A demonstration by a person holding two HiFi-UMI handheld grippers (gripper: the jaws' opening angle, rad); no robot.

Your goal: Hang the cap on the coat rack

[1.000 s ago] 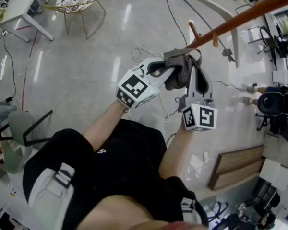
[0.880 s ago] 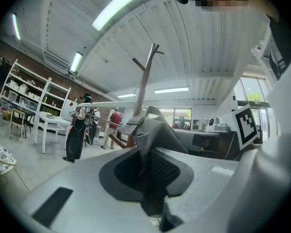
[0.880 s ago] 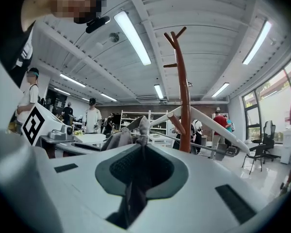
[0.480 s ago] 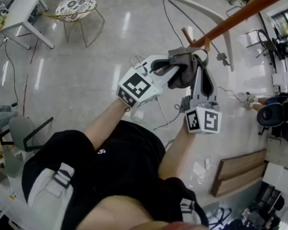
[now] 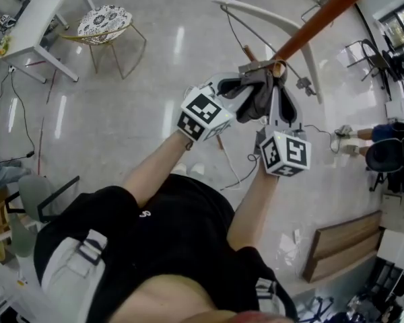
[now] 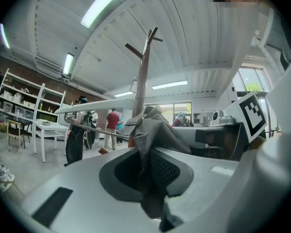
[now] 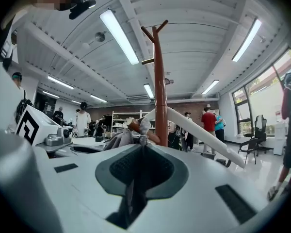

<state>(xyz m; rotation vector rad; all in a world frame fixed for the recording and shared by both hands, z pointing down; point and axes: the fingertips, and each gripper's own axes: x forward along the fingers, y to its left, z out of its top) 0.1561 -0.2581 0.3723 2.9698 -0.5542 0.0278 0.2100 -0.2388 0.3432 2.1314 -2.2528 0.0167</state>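
Holding the cap [image 5: 259, 98] spread between both grippers, judged to keep its opening clear for the peg [image 5: 277, 66]. Pinching one fabric edge in the nearly closed left gripper [image 5: 237, 91] and the opposite edge in the equally narrow right gripper [image 5: 276, 87]. Reaching with both forearms raised and converging at the coat rack [image 5: 320, 19], cap apparently touching the peg tip, not yet hung.

Wore a black short-sleeved shirt [image 5: 178, 227] with a small white mark [image 5: 143, 214] at lower centre of the head view. Wore pale grey legwear [image 5: 67, 278] with dark straps [image 5: 89, 247] at lower left. Had pale grey shells on the left gripper [image 5: 246, 89] and right gripper [image 5: 275, 79]. Bore white cubes [image 5: 203, 115] [image 5: 286, 153] printed with black square markers.
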